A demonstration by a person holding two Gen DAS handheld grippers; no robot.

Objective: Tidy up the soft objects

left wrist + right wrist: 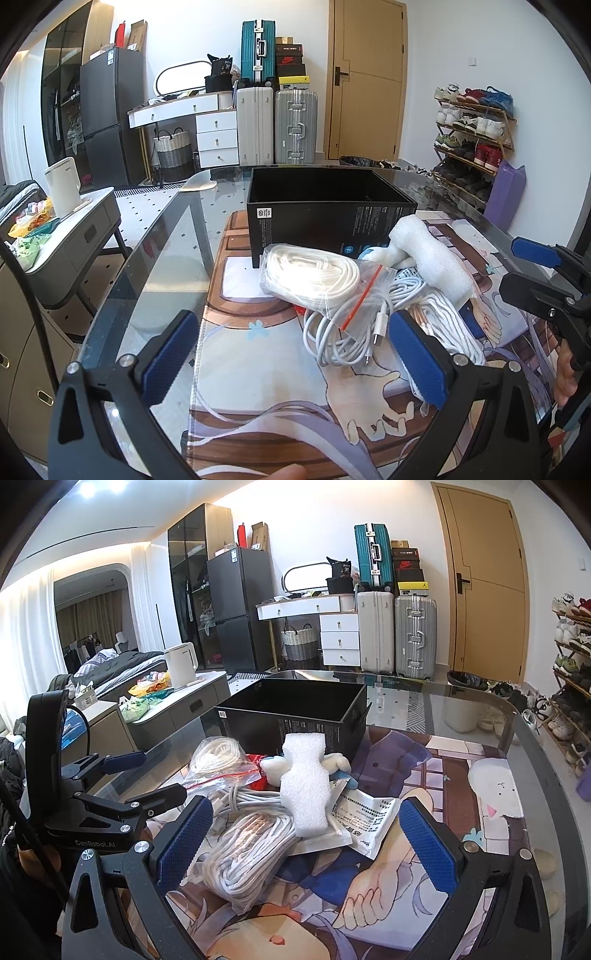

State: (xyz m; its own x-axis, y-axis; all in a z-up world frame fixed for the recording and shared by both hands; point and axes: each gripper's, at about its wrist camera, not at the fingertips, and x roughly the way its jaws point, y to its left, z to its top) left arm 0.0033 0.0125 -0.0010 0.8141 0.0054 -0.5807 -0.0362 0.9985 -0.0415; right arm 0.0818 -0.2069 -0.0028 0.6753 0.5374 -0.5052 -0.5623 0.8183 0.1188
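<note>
Status: looks like nothing is sorted yet. The open black cardboard box [328,218] sits at the far side of the glass worktop [166,236], on the printed anime desk mat [266,369]; what shows of its inside is bare, though I can't see its floor.

Pile is just in front of the box, all still on the mat:
- clear zip bag of coiled white rope [314,273], far left, touching the box front
- loose white charging cable [354,332], middle, draped over the pile
- second clear bag of white rope [243,856], nearest, right side of the pile
- white foam sheet piece [306,786] on top
- small white-and-blue plush toy [295,766] under the foam, against the box
- printed white plastic pouches [369,823] under the foam on the right

Left gripper [295,365]: fingers spread wide, nothing between them, low over the mat's near edge with its right pad just beside the cable. Right gripper [306,845]: also spread, holding nothing, the nearest rope bag lying by its left pad.

Judgement: 0 items boxed, 6 or so left. First pick not yet made.
</note>
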